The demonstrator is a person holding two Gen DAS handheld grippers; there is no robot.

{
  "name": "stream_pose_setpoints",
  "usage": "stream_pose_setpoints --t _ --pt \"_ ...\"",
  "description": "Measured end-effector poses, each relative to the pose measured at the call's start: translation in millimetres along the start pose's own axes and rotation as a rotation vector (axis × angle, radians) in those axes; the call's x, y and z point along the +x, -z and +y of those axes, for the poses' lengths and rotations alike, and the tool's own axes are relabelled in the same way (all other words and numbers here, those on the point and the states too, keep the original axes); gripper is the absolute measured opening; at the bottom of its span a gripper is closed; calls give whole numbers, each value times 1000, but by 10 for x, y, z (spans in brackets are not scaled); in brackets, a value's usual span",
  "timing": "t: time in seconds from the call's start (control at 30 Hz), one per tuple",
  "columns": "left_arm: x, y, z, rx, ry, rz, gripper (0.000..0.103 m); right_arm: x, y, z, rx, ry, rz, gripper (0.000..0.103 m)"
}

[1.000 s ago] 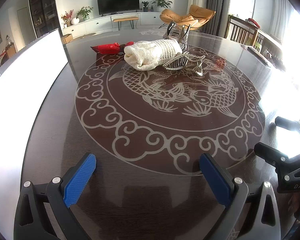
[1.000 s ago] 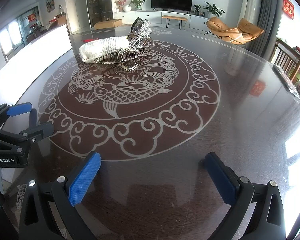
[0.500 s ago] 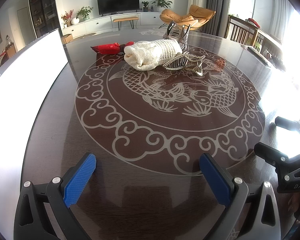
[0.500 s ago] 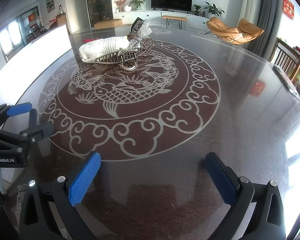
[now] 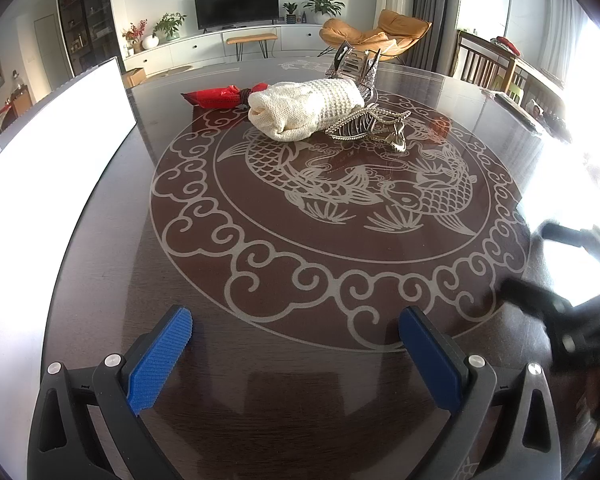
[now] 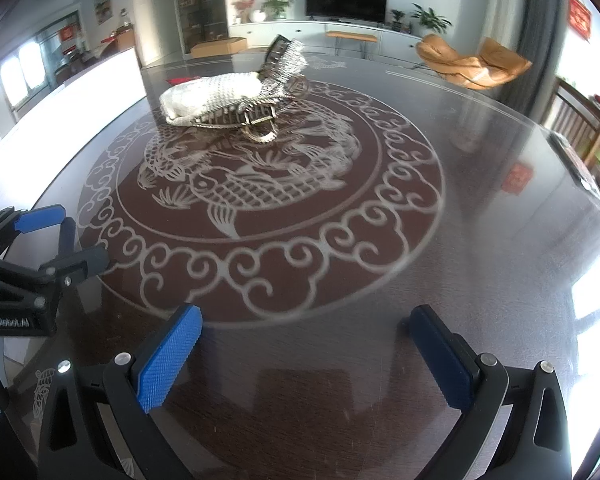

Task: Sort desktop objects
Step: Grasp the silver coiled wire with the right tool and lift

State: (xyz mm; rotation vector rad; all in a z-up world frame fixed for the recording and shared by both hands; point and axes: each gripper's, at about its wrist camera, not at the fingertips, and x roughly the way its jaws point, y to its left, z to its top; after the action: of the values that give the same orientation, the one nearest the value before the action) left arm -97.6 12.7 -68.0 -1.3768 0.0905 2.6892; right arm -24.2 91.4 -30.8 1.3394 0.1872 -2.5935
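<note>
A living room with a television and an orange lounge chair lies behind a dark round surface (image 5: 111,240) inlaid with a pale fish-and-cloud pattern. Far across it, a rolled cream knitted cloth (image 5: 304,110) lies touching a silver metal hair claw (image 5: 366,126), with a red packet (image 5: 215,97) just behind the cloth and a silvery spiked piece (image 5: 354,66) at the back. The left tongs (image 5: 295,346) and the right tongs (image 6: 306,342) both hang low over the near edge, jaws spread wide and empty, well apart from the pile.
</note>
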Motion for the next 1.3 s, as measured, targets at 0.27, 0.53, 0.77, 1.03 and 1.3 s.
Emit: stream_pose_setpoints --t 0.27,0.53,0.77,1.03,1.3 --pt "-1 4 3 0 0 0 103 452 -1171 127 -17 -174 -98 103" --pt "-10 1 2 0 0 0 103 919 -1456 173 65 -183 12 75" --pt "-36 0 7 0 0 0 103 485 -677 -209 4 -192 -27 71" --pt "-36 2 5 0 1 0 103 58 -153 -431 20 -106 -48 92" --pt "-35 3 6 1 1 0 103 139 -170 -440 15 6 -5 103"
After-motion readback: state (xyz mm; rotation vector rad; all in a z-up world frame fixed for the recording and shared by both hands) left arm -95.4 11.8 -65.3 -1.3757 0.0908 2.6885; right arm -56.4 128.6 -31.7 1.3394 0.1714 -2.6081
